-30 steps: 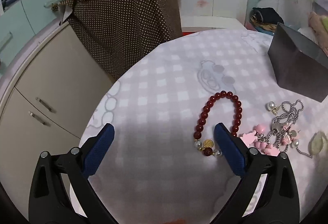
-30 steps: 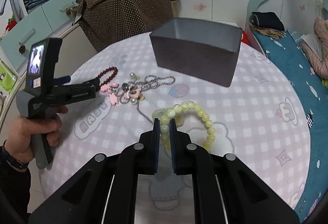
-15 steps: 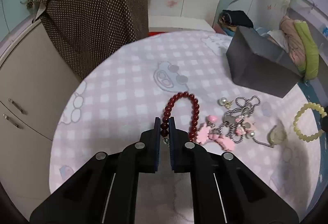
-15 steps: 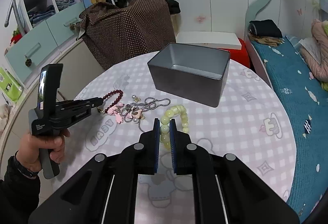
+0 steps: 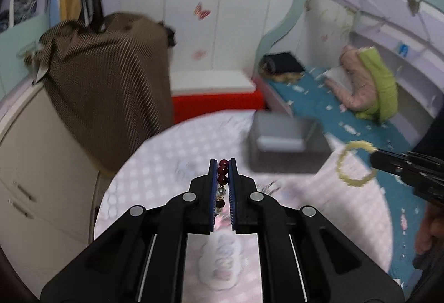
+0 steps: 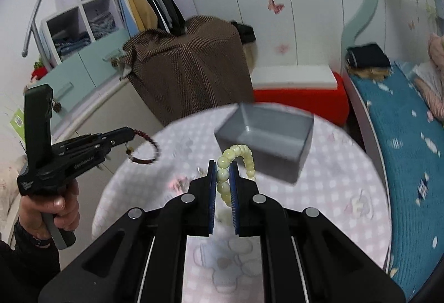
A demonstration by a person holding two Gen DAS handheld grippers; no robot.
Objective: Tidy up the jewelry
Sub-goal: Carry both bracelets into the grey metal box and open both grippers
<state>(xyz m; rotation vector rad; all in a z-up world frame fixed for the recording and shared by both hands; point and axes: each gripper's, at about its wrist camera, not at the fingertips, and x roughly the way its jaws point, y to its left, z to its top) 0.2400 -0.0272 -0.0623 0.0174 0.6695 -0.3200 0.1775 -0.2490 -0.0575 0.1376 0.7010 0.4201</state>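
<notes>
My left gripper (image 5: 222, 164) is shut on a dark red bead bracelet (image 5: 222, 175) and holds it in the air above the round table; the bracelet hangs from it in the right wrist view (image 6: 147, 149). My right gripper (image 6: 222, 165) is shut on a pale yellow-green bead bracelet (image 6: 234, 161), also lifted; it shows in the left wrist view (image 5: 353, 164). An open grey box (image 6: 266, 140) stands on the far side of the table, just beyond the yellow bracelet.
A small heap of pink charms and chain (image 6: 180, 182) lies on the checked tablecloth (image 6: 319, 206). A brown dotted cloth (image 6: 191, 64) covers furniture behind the table. A bed with a blue cover (image 6: 402, 136) is on the right, cabinets (image 5: 33, 153) on the left.
My left gripper closed on the red bracelet and lifted it off the table. My right gripper raised the yellow bracelet higher, toward the grey box.
</notes>
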